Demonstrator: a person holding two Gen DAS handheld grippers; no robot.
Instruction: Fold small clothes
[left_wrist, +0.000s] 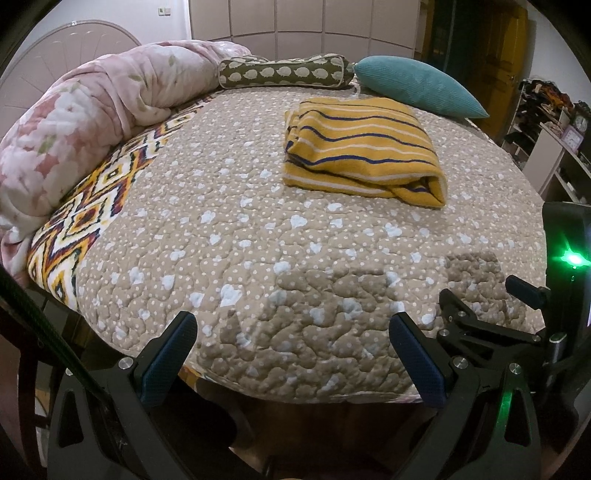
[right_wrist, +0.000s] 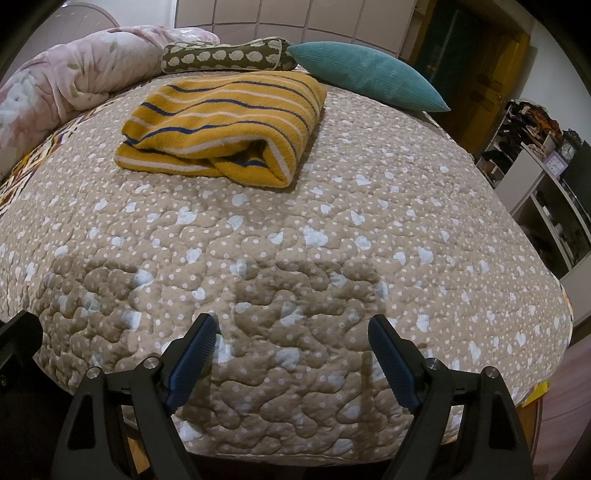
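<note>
A yellow garment with navy and white stripes (left_wrist: 360, 147) lies folded into a thick rectangle on the far half of the bed; it also shows in the right wrist view (right_wrist: 225, 125). My left gripper (left_wrist: 291, 332) is open and empty, over the bed's near edge, well short of the garment. My right gripper (right_wrist: 291, 332) is open and empty, also over the near edge. In the left wrist view the right gripper (left_wrist: 484, 295) shows at the right, open.
The bed has a beige quilted cover with white dots (left_wrist: 258, 240) (right_wrist: 332, 221). A pink floral duvet (left_wrist: 92, 110) is bunched at the left. A hedgehog-print bolster (left_wrist: 284, 72) and a teal cushion (left_wrist: 417, 85) lie at the far edge. Shelves (right_wrist: 546, 192) stand at the right.
</note>
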